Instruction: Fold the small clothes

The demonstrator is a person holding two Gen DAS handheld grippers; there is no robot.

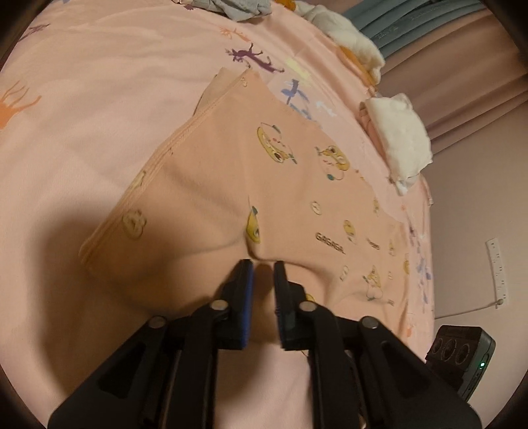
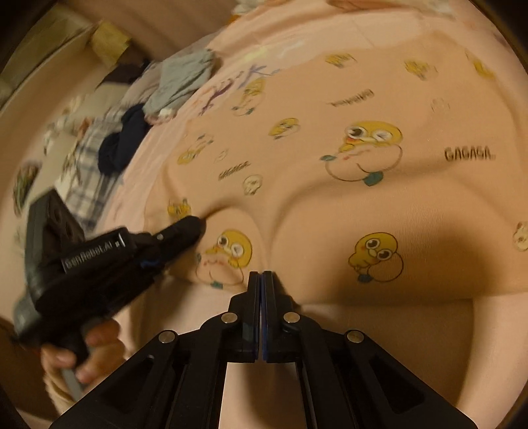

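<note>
A small peach garment [image 1: 231, 184] printed with yellow ducks and "GAGAGA" lies on the pink bedsheet [image 1: 99, 99]. My left gripper [image 1: 263, 264] stands at the garment's near edge with its jaws a small gap apart; a fold of cloth puckers at the tips. In the right wrist view the same garment [image 2: 363, 184] fills the middle. My right gripper [image 2: 262, 275] is shut on the garment's near edge, and the cloth bunches into a ridge there. The left gripper [image 2: 194, 226] shows at the left, its tips on the garment's edge, held by a hand.
A pile of grey, navy and plaid clothes [image 2: 132, 132] lies at the far left. Folded white and pink clothes [image 1: 399, 138] sit at the bed's right edge. A grey garment [image 1: 237, 8] lies at the far end. Curtains [image 1: 462, 66] and a wall are beyond.
</note>
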